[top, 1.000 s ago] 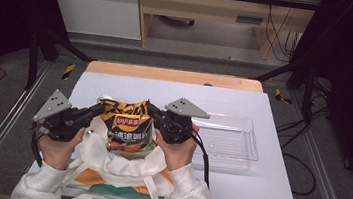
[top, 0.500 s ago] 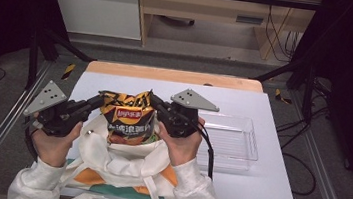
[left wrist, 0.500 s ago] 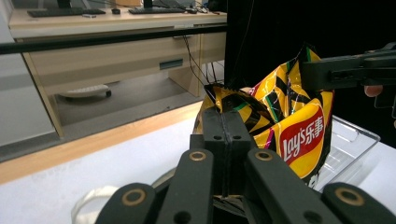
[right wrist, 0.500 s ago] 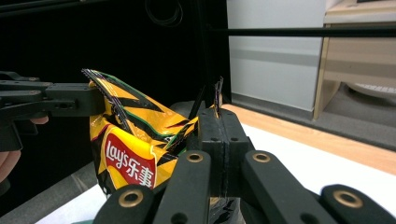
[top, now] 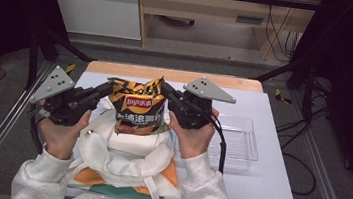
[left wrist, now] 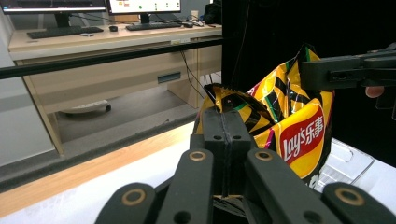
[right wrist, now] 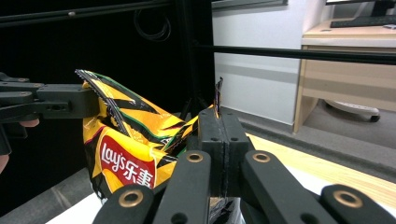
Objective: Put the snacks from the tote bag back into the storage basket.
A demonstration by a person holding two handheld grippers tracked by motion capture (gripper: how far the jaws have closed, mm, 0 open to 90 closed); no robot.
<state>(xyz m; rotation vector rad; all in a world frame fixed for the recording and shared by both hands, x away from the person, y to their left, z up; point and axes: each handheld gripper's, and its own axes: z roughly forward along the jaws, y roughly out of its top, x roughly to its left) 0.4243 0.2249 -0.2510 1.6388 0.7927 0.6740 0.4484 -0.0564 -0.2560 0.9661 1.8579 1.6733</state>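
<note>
A yellow and black Lay's chip bag (top: 138,108) hangs upright between both grippers, its lower end inside the mouth of a white tote bag (top: 122,164) lying on the table. My left gripper (top: 108,88) is shut on the bag's top left corner. My right gripper (top: 165,89) is shut on its top right corner. In the left gripper view the shut jaws pinch the chip bag (left wrist: 299,130) at its crimped edge, near my left gripper (left wrist: 224,121). In the right gripper view my right gripper (right wrist: 219,123) clamps the chip bag (right wrist: 126,158) the same way.
A clear plastic tray (top: 237,141) sits on the white table (top: 265,190) just right of my right hand. The tote has orange and green print and loose handles near the front edge. A wooden strip (top: 172,75) borders the table's far side.
Both grippers have risen and lifted the chip bag higher out of the tote bag. The left gripper has shifted slightly left and up.
</note>
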